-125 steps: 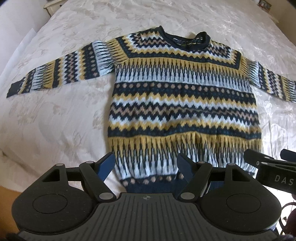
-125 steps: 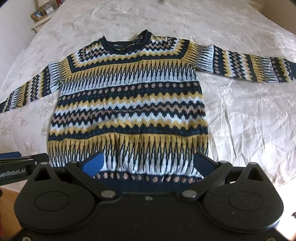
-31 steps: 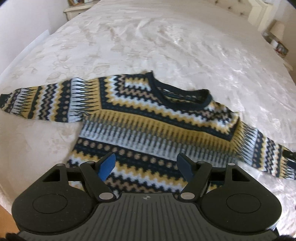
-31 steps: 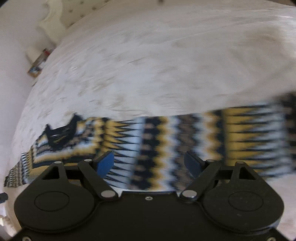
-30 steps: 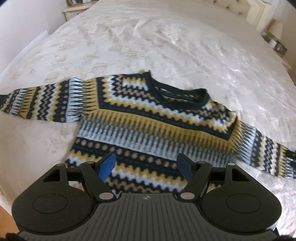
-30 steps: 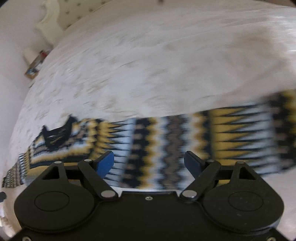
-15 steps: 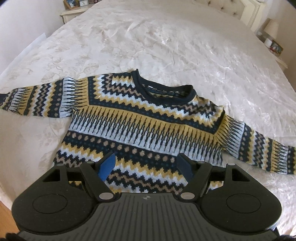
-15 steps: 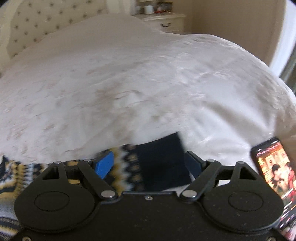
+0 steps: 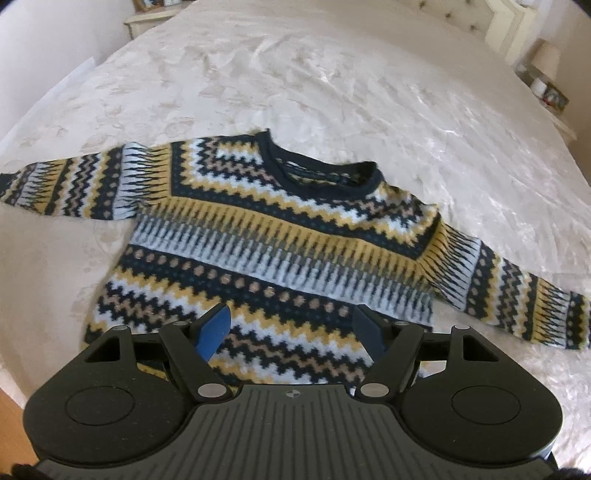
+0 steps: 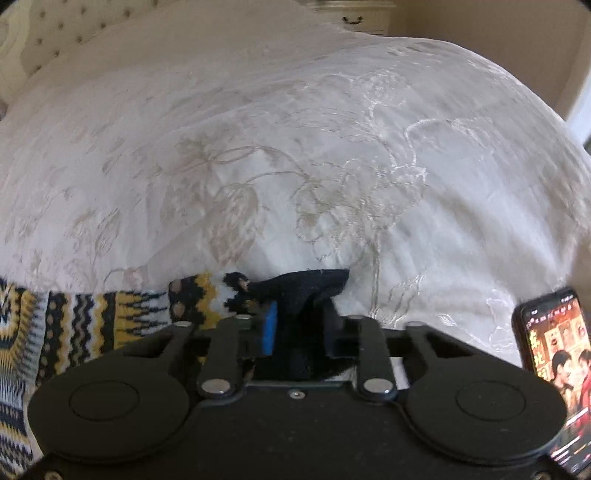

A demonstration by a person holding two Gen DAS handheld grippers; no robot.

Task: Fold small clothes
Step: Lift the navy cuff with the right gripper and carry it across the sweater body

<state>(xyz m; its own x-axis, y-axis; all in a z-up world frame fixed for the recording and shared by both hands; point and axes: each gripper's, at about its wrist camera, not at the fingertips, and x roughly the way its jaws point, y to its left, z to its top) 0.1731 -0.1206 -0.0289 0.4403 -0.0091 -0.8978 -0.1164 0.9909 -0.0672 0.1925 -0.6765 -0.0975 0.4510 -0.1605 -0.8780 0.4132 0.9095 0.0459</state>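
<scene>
A patterned sweater (image 9: 280, 236) in navy, yellow, white and tan lies flat on the bed, front up, both sleeves spread out. My left gripper (image 9: 291, 328) is open and empty, hovering over the sweater's lower body. My right gripper (image 10: 301, 326) is shut on the navy cuff (image 10: 310, 288) of the sweater's right sleeve (image 10: 110, 317), which bunches up between the pads. The sleeve runs off to the left in the right wrist view.
The white embroidered bedspread (image 10: 295, 166) covers the whole bed. A phone (image 10: 557, 354) with a lit screen lies at the bed's right edge near my right gripper. A nightstand with a lamp (image 9: 546, 62) stands at the far right, and a tufted headboard (image 10: 48, 33) behind.
My right gripper swept right along the sleeve to its cuff and closed on it. My left gripper pulled back slightly, staying open over the sweater's body.
</scene>
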